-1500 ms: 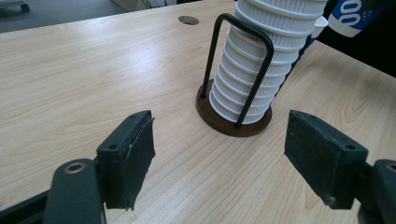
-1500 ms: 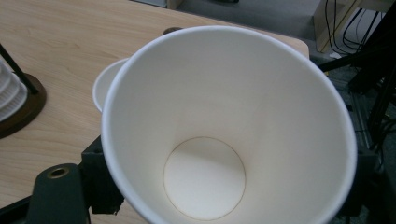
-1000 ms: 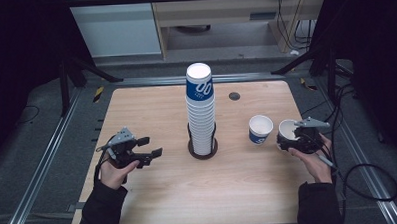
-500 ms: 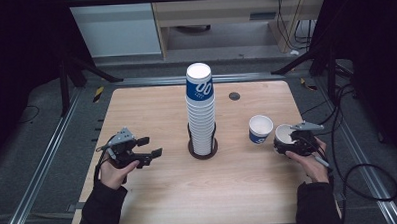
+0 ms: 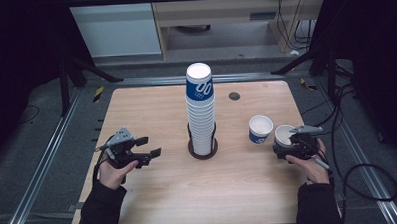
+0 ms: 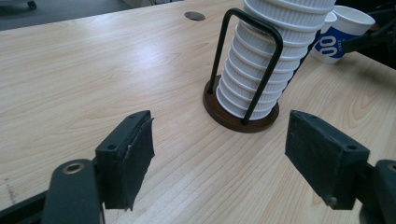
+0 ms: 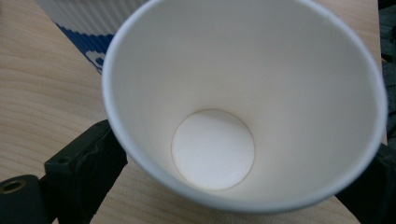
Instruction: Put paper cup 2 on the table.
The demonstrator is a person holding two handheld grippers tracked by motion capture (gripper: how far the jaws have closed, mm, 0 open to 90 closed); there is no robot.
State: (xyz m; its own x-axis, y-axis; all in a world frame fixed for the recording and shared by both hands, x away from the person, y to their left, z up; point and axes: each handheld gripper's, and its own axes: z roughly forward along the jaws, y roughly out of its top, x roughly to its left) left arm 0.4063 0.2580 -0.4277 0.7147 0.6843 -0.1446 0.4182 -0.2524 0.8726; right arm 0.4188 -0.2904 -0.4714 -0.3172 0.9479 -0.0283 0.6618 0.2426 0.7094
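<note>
Cup [image 5: 285, 135] sits between the jaws of the right gripper [image 5: 291, 145] at about 4 o'clock from the table's [image 5: 151, 103] centre, near the right edge; the jaws are closed against its sides, one black jaw showing at its lower left in the right gripper view, the other cut off at the lower right corner; whether the cup's base touches the wood cannot be told, since the hand [image 5: 311, 163] and the gripper hide it in the high view; in the right gripper view the cup [image 7: 243, 98] gapes open toward the camera, white and empty inside, tilted, its outer wall hidden; a second cup [image 5: 260, 129] stands upright just beside it at its 9 o'clock, white inside with a blue band, only a strip of its ribbed side and blue print visible in the right gripper view, whether the two touch is unclear; a tall stack [image 5: 201, 112] of inverted cups stands at the centre in a wire holder [image 6: 243, 116] on a round dark base, its top cut off in the left gripper view; the stack stands between the two grippers; a small dark hole [image 5: 234, 96] lies at 1 o'clock; the left gripper [image 5: 147, 148] hovers at 8 o'clock, jaws wide apart and holding nothing, aimed at the stack.
</note>
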